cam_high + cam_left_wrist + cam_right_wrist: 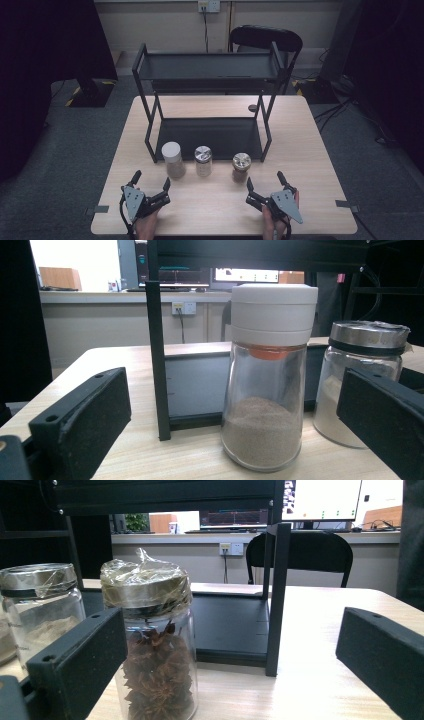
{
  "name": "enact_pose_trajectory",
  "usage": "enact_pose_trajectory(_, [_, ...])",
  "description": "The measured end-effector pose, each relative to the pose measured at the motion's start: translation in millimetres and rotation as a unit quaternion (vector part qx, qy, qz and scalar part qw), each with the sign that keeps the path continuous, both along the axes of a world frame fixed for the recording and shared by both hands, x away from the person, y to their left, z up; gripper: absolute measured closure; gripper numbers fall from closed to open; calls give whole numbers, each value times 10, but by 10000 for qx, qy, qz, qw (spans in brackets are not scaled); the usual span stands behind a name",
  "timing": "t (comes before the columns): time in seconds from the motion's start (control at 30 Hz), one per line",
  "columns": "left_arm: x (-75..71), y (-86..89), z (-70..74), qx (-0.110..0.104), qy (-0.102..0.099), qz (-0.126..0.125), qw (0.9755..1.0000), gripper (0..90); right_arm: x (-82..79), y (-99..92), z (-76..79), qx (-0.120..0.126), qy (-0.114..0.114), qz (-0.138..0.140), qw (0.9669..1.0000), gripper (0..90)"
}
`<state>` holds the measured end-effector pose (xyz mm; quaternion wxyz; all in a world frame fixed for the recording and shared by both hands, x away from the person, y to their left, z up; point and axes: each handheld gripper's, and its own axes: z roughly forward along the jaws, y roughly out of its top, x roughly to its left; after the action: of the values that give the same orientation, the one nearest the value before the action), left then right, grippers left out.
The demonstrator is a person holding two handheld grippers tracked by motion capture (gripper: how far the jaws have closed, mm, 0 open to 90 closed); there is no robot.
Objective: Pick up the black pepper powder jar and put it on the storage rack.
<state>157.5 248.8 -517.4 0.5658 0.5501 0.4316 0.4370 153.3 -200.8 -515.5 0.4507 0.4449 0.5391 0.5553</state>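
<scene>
Three jars stand in a row on the wooden table in front of a black two-shelf rack. The white-capped shaker holds brown powder. The middle jar has a metal lid and pale powder. The right jar, its lid wrapped in film, holds star anise. My left gripper rests open near the front edge, facing the shaker. Open too, my right gripper sits just right of the star anise jar.
A black chair stands behind the table. A small dark round object lies on the table behind the rack. The rack's lower shelf is bare. Dark stands and cables flank the table on the floor.
</scene>
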Motion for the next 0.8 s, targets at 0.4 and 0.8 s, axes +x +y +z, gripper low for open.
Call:
enact_pose_trajectory(0.4, [-1,-20,5,8,11,49,10000,0,-2,20,3,29,13,-76,10000,0])
enact_pose_trajectory(0.8, [12,-24,22,8,57,59,10000,0,-1,-9,4,146,33,-59,9999,0])
